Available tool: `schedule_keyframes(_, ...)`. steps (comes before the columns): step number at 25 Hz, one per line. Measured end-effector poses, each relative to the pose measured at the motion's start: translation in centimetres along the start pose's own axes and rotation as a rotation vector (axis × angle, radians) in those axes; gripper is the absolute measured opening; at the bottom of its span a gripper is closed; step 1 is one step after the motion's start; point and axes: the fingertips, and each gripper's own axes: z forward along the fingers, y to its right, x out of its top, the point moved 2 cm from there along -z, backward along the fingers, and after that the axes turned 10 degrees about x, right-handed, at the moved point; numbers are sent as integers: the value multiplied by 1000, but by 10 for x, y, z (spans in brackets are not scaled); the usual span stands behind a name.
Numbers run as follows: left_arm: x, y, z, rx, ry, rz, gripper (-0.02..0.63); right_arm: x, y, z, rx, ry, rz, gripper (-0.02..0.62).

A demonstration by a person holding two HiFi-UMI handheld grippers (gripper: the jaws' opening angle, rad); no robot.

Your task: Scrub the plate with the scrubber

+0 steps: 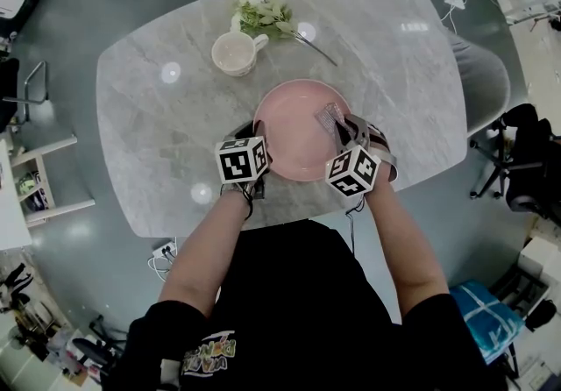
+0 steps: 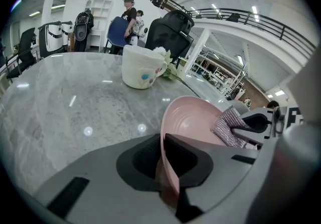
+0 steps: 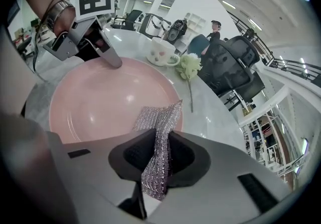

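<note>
Looking down in the head view, the pink plate (image 1: pixel 298 131) sits on the marble table (image 1: pixel 158 117), with the left gripper (image 1: pixel 257 133) at its left rim, the right gripper (image 1: pixel 349 128) at its right rim, and a cup (image 1: pixel 235 53) and flowers (image 1: pixel 261 5) beyond its far edge. The left gripper view shows those jaws clamped on the plate's rim. The right gripper view shows its jaws pinched on the silvery scrubber (image 3: pixel 158 132), whose free end lies over the plate's inside.

I see the left gripper (image 1: pixel 256 133) and right gripper (image 1: pixel 349 128) in grey with black pads (image 2: pixel 145 160). Each carries a white cube (image 1: pixel 242 159) of black square markers and trails a thin black cable (image 1: pixel 250 201). The person wears a black short-sleeved T-shirt (image 1: pixel 298 293) with a colourful print.
</note>
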Motion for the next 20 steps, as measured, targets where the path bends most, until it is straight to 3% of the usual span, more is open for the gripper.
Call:
schedule_keyframes(13, 1, 1, -1, -1, -6, 10, 41, 9, 36, 13, -44, 2, 62, 78)
schedule_keyframes(15, 1, 2, -1, -4, -8, 17, 41, 10, 40, 13, -31, 28, 136, 78)
schedule_keyframes(20, 4, 2, 0, -12, 3, 66, 48, 12, 49, 6, 53, 182, 444, 78)
